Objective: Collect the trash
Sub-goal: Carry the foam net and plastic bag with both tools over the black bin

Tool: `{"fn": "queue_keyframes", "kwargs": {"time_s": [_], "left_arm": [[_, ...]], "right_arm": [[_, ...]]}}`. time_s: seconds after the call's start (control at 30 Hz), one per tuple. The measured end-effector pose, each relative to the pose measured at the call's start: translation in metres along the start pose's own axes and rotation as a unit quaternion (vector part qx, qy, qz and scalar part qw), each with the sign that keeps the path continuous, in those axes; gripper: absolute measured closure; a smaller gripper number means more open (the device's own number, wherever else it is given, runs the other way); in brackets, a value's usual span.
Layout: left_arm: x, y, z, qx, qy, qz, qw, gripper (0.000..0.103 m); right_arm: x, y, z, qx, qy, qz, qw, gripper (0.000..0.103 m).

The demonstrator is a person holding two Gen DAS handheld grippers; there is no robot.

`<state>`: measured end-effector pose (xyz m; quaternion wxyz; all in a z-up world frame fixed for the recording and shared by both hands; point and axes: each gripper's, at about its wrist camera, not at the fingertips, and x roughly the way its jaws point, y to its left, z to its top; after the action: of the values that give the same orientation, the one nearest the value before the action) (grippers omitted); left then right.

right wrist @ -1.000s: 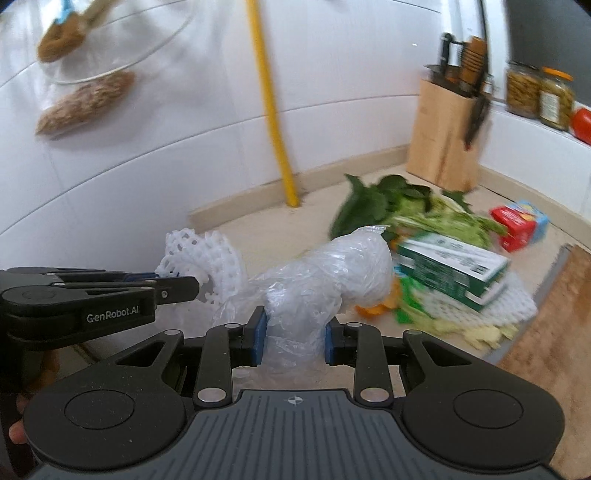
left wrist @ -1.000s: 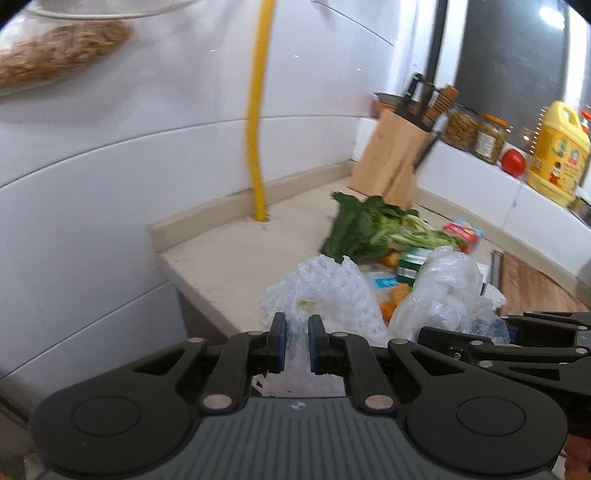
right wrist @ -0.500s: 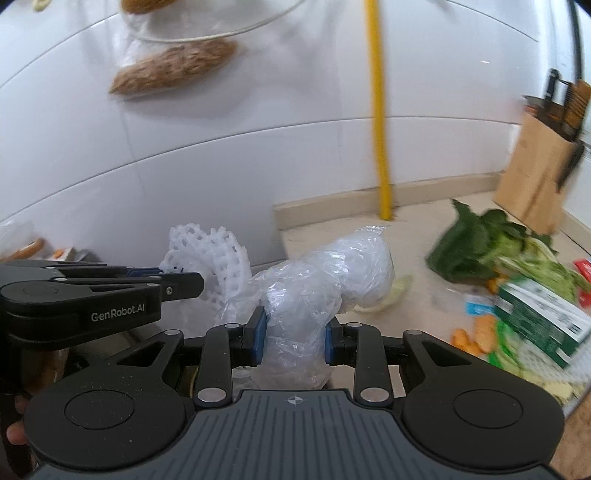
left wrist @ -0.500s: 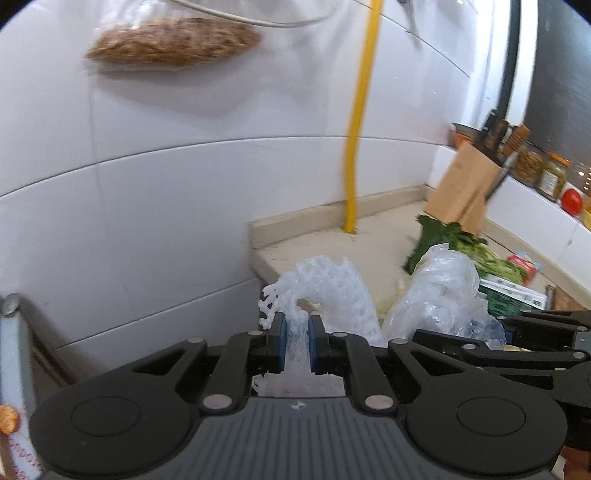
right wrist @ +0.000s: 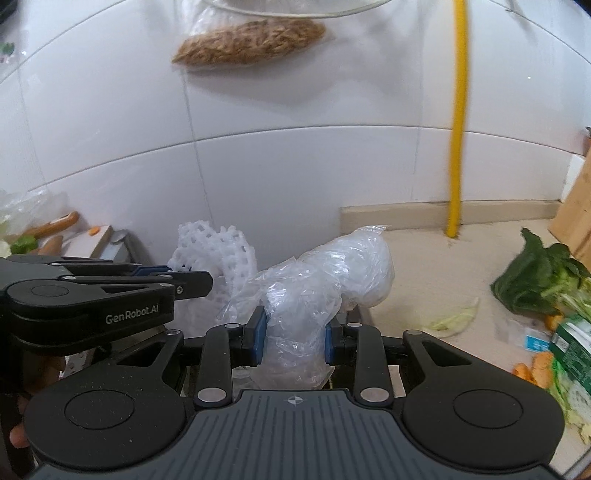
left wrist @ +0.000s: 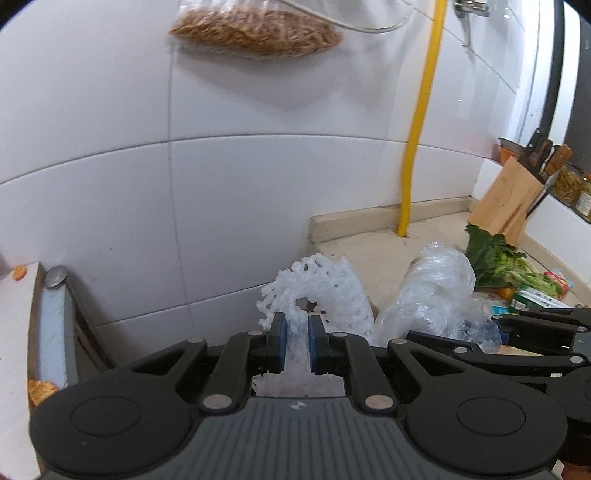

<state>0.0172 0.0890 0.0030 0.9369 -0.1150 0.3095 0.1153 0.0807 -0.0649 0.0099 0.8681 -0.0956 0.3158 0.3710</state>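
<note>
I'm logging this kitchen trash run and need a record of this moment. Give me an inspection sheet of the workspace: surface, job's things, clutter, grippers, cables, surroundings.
Surface: beige stone counter, with scraps on it.
Job's things: white foam fruit net and crumpled clear plastic bag, both held up off the counter.
Clutter: leafy greens, pale vegetable scrap, orange peel, green-and-white carton.
Grippers: left gripper shut on the net; right gripper shut on the bag.
Cables: thin white cord on the wall.
Surroundings: white tiled wall, yellow vertical pipe, wooden knife block, hanging clear bag of brown grain.
</note>
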Motion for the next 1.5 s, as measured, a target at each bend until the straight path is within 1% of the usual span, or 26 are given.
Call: {"fn": "queue_keyframes", "kwargs": {"time_s": [0.47,0.7,1.03,1.5], "left_arm": [[0.019,0.019,-0.009,-0.025,0.037,0.031,0.9985,0.095],[0.038,0.022,-0.015,-0.038,0.061,0.045,0.9964,0.095],[0.06,0.023,-0.014,-0.049,0.08,0.065,0.9935,0.095],[0.079,0.021,-0.017,-0.054,0.102,0.08,0.9901,0.095]], "right_arm": [[0.031,0.018,0.0,-0.018,0.029,0.024,0.999,0.067],[0.049,0.016,-0.001,-0.025,0.049,0.029,0.998,0.067],[0.072,0.007,0.001,-0.028,0.073,0.04,0.996,0.067],[0.098,0.001,-0.002,-0.03,0.099,0.054,0.993,0.067]]}}
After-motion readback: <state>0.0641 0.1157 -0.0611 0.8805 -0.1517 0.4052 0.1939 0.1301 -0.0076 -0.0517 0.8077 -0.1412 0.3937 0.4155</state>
